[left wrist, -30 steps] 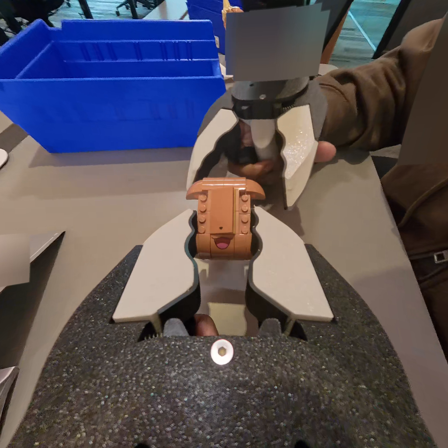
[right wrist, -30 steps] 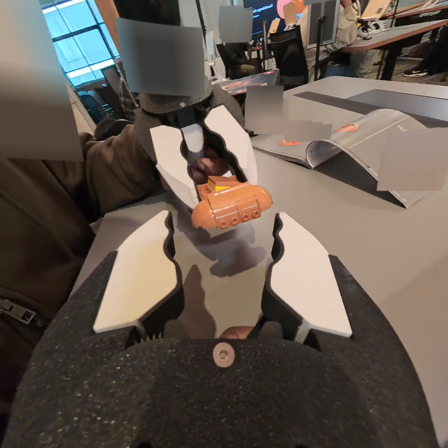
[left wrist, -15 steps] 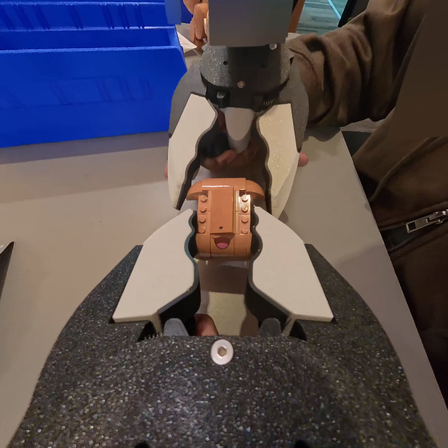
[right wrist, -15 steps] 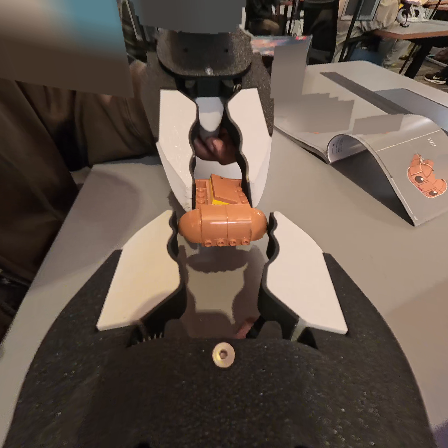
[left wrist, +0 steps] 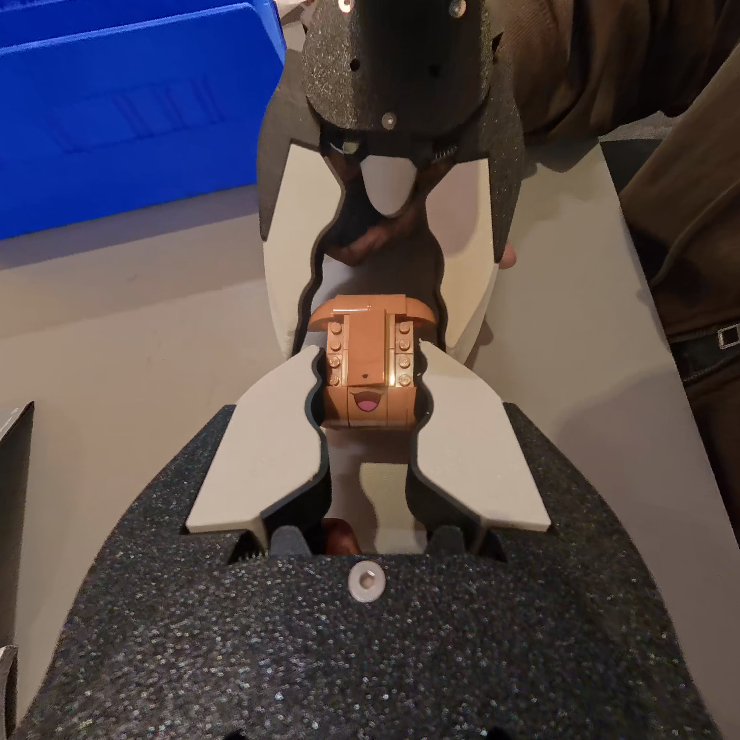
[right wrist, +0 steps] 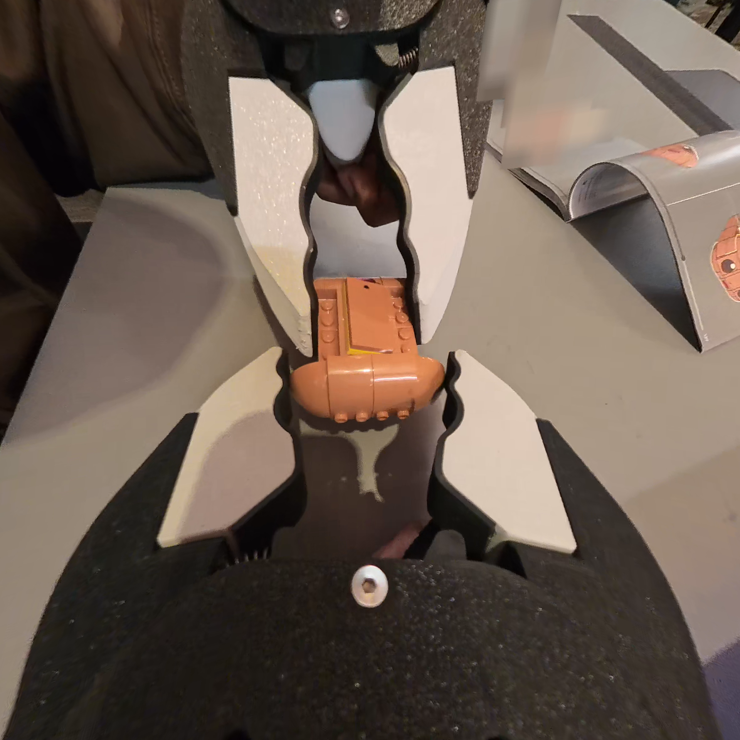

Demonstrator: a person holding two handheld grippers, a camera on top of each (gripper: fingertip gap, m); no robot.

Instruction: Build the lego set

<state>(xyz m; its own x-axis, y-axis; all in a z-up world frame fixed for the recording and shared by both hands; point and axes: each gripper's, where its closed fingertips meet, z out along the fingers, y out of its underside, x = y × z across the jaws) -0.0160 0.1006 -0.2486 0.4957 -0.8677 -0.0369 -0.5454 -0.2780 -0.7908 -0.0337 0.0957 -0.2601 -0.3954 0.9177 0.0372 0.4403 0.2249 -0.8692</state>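
Plainly, the left gripper (left wrist: 370, 384) clamps the brown lego head (left wrist: 370, 360) by its flat sides, above the tabletop (left wrist: 120, 360). It looks light and rigid, though pressed-on pieces could pop off; flat sides grip best, curved caps would slip. The right gripper (right wrist: 366, 376) stands wide around the rounded end. A blue bin (left wrist: 120, 100) and booklet (right wrist: 640, 192) lie well clear.

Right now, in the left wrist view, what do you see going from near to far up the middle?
Left gripper shut on the brown lego build → right gripper, open, its fingers on either side of the build's far end → person's brown sleeve.
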